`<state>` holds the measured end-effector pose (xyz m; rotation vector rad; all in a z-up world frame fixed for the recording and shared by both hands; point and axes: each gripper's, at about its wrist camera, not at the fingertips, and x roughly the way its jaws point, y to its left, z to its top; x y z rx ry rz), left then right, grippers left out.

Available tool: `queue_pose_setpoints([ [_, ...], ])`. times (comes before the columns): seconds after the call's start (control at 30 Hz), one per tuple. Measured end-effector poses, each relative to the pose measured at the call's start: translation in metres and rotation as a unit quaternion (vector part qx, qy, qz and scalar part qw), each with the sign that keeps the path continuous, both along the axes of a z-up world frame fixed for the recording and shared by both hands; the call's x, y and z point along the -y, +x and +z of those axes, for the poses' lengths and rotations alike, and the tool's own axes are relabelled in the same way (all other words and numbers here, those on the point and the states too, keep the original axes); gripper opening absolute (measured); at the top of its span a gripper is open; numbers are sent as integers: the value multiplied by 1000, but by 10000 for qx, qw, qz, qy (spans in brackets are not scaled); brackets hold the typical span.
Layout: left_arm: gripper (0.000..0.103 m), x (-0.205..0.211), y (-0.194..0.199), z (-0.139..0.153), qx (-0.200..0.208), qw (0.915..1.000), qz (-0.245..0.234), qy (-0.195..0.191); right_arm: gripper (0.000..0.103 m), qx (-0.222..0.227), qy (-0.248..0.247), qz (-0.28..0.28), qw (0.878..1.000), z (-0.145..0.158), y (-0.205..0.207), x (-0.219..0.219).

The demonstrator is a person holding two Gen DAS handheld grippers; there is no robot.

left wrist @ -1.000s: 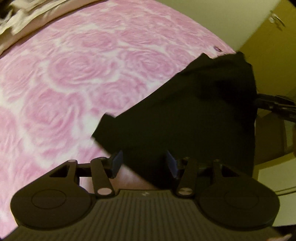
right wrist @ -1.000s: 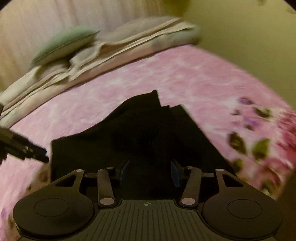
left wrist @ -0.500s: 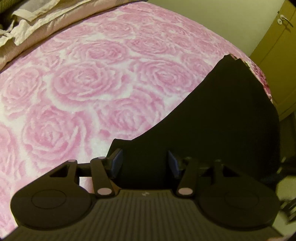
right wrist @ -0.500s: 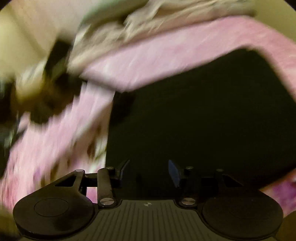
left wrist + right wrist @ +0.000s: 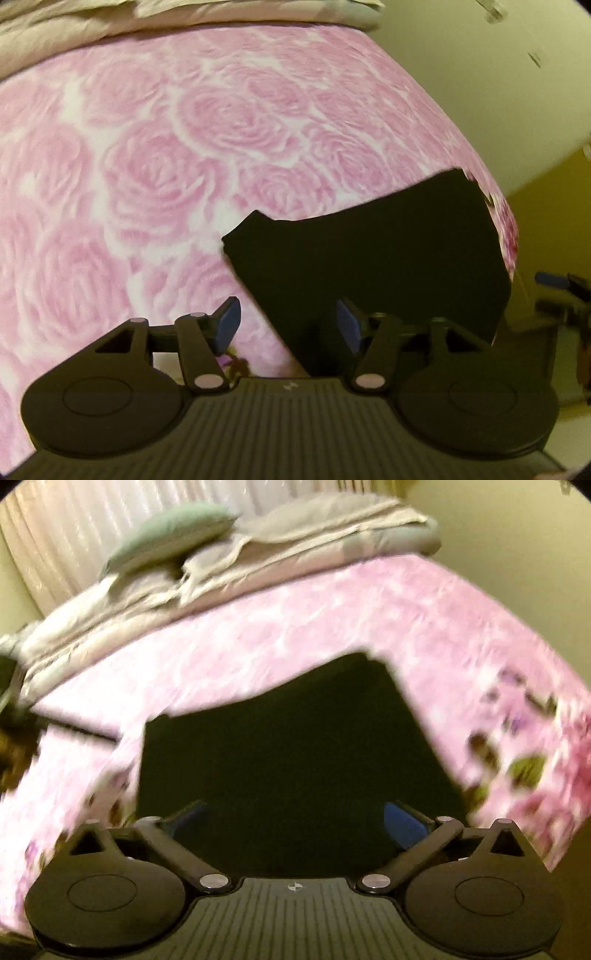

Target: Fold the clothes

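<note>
The black garment (image 5: 373, 254) lies flat on the pink rose bedspread (image 5: 155, 155), near the bed's edge. The left gripper (image 5: 286, 325) has its jaws parted with nothing between them; the garment's near corner lies ahead, under its right finger. The right gripper (image 5: 295, 819) is spread wide over the garment's (image 5: 295, 746) near edge, gripping nothing.
</note>
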<state>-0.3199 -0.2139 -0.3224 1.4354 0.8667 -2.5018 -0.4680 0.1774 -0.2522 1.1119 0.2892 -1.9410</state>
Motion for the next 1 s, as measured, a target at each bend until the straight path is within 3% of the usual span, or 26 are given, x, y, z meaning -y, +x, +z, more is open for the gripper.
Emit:
queue_pose_setpoints([
  [0.13,54,-2,-5,-19,36,9985,466,288,103,245,-47,221,9994,-14,-88,16],
  [0.27,54,-5,-7,-33,87,9950,895,441,102,807,229,1066,9908,-57,-153,39],
  [0.47,57,-10,-9,-53,163,9857,1535,669,102,1870,509,2011,9602,-117,-192,58],
  [0.57,47,-11,-12,-55,70,9823,1657,873,102,2182,329,2030,9540,-126,-204,60],
  [0.63,44,-11,-16,-54,135,9841,1589,785,84,2390,216,1929,9514,-126,-211,57],
  [0.67,36,-11,-18,-53,164,9853,1553,697,78,2504,182,1877,9496,-126,-215,55],
  [0.73,31,-13,-19,-50,216,9874,1486,495,54,2709,131,1754,9464,-126,-220,51],
  [0.83,19,-19,-24,-40,186,9916,1253,244,34,2812,62,1460,9485,-120,-222,46],
  [0.9,12,-19,-37,-31,105,9940,1081,109,26,2837,-54,1266,9505,-113,-223,42],
  [1.0,9,-14,-70,-17,-71,9964,843,-48,20,2805,-226,1158,9526,-95,-226,34],
])
